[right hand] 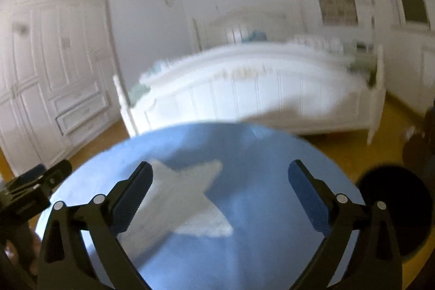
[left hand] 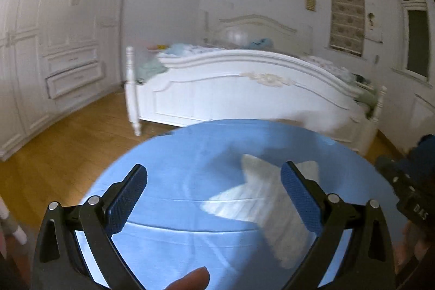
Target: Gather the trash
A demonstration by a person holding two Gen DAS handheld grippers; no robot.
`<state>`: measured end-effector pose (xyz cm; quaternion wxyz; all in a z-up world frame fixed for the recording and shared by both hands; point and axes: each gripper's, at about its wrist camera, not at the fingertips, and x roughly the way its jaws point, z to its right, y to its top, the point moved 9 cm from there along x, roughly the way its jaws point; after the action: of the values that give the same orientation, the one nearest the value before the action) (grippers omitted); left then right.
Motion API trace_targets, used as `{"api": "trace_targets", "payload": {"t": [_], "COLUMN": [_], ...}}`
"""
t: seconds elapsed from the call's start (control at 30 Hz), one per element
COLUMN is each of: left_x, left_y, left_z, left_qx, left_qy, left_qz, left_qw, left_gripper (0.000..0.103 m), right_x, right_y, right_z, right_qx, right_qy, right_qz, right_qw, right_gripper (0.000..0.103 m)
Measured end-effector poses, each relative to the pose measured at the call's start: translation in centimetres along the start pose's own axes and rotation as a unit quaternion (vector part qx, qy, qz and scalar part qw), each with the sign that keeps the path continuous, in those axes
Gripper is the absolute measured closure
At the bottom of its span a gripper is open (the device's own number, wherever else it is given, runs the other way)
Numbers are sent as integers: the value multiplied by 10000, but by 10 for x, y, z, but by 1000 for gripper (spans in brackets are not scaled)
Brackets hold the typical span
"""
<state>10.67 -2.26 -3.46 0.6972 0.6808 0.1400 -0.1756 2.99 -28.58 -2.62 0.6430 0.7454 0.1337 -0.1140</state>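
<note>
A round blue surface [left hand: 176, 175] with a white star shape [left hand: 255, 197] on it fills the lower half of both views, and the star [right hand: 179, 197] appears again in the right wrist view. My left gripper [left hand: 213, 170] hangs over it, open, with nothing between its blue pads [left hand: 125, 203]. My right gripper [right hand: 221, 167] is also open and empty above the same blue surface [right hand: 272, 181]. Both views are blurred, and I cannot make out any loose item on the blue surface.
A white bed [left hand: 244, 91] with bedding and clothes on it stands just beyond, on a wooden floor [left hand: 54, 154]. A white wardrobe [left hand: 54, 45] lines the left wall. A dark round object [right hand: 394, 208] sits to the right on the floor. A person's fingertip [left hand: 190, 279] shows at the bottom.
</note>
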Motion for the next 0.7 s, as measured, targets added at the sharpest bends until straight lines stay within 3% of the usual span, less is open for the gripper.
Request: {"api": "trace_targets", "payload": {"t": [0.17, 0.33, 0.7], "left_x": [0, -3, -3], "left_y": [-6, -7, -14], "left_z": [-17, -15, -24], "left_qx": [-314, -276, -323], "left_qy": [139, 141, 4], "left_qz": [-100, -6, -47], "left_qw": [9994, 9995, 9995], "left_gripper": [5, 5, 5], "right_x": [-1, -8, -15], "right_y": [7, 11, 8], "right_z": [-10, -3, -10], "right_qx": [-252, -165, -107], "right_qy": [24, 37, 27], "right_qz": [334, 489, 386], "right_qw": [9991, 9987, 9992], "right_gripper": [5, 5, 5]}}
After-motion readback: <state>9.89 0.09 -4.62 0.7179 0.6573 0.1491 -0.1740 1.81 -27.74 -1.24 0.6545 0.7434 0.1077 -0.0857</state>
